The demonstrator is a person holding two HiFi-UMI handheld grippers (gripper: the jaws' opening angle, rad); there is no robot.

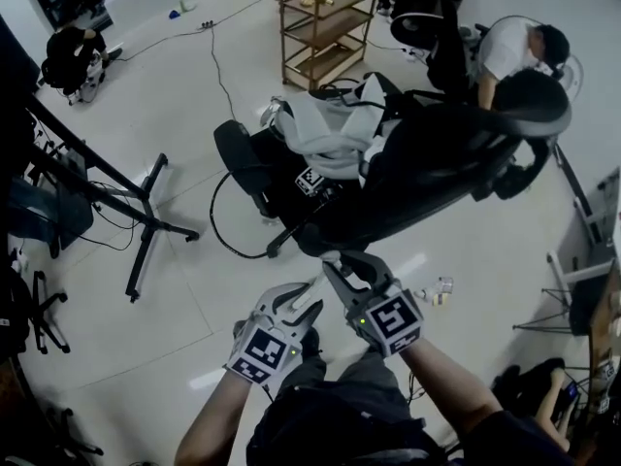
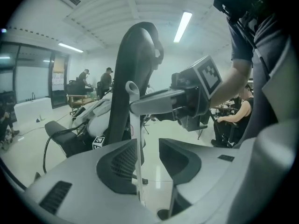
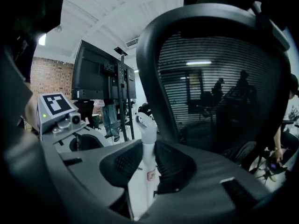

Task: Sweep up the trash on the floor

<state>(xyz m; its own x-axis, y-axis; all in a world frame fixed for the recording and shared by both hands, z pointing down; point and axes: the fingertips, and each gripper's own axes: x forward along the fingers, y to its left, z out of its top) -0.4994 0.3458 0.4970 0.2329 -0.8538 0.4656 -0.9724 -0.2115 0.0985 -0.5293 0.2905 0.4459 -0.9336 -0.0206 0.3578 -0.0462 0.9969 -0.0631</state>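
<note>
A slim white handle (image 3: 147, 129) with a hang hole at its top stands upright between my right gripper's (image 3: 148, 148) pads, which press on it. In the left gripper view the same handle (image 2: 136, 139) runs down between my left gripper's (image 2: 149, 146) jaws, lying against the left pad with a gap to the right pad. The right gripper (image 2: 191, 99) holds it higher up. In the head view both the left gripper (image 1: 303, 299) and the right gripper (image 1: 335, 268) sit low at centre. Small clear trash (image 1: 435, 293) lies on the floor to their right. The handle's lower end is hidden.
A tilted black office chair (image 1: 427, 163) with a grey jacket (image 1: 330, 129) is just ahead. A black cable (image 1: 228, 236) and a tripod base (image 1: 146, 221) lie to the left. A wooden shelf cart (image 1: 320, 27) and a seated person (image 1: 509, 51) are farther back.
</note>
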